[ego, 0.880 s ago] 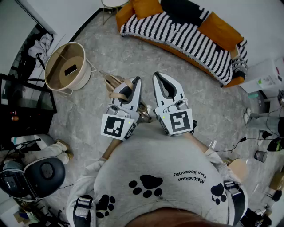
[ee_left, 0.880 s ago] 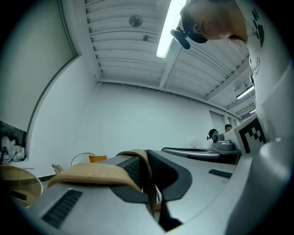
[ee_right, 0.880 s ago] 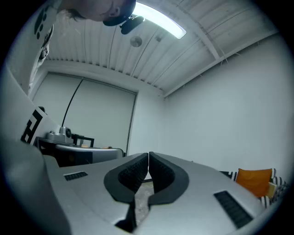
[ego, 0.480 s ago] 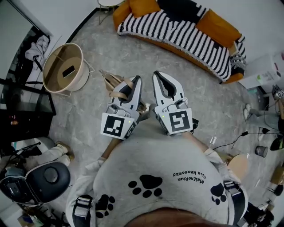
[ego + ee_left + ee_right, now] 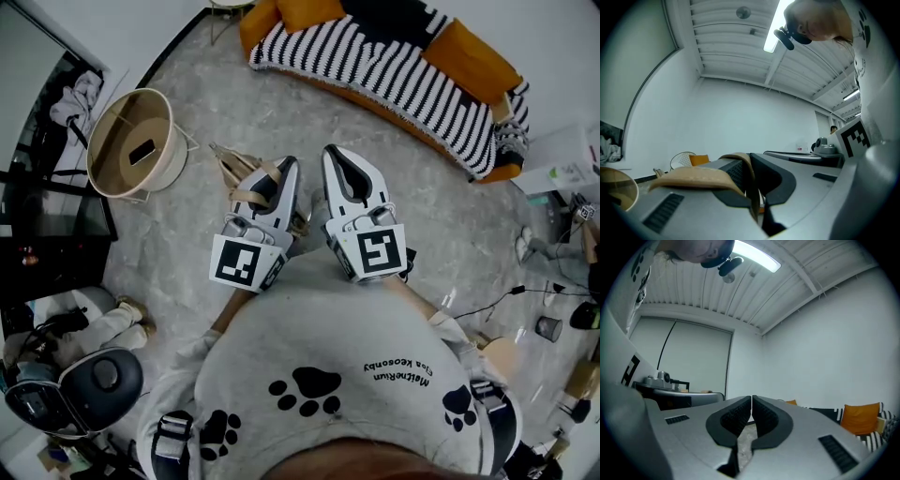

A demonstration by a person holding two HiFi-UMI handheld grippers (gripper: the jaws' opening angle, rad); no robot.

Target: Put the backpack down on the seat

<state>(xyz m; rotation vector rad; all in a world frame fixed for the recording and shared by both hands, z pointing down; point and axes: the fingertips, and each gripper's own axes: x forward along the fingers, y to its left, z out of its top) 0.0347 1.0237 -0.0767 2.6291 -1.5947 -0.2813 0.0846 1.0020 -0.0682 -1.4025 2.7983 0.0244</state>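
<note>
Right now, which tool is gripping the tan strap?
The left tool, jaws shut on the tan strap; the right tool is shut with nothing between its jaws.

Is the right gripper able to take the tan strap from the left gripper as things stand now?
Probably not yet. The right gripper is close beside it, but its jaws are shut together, and the left gripper is clamped on the tan strap. It would need to open first.
</note>
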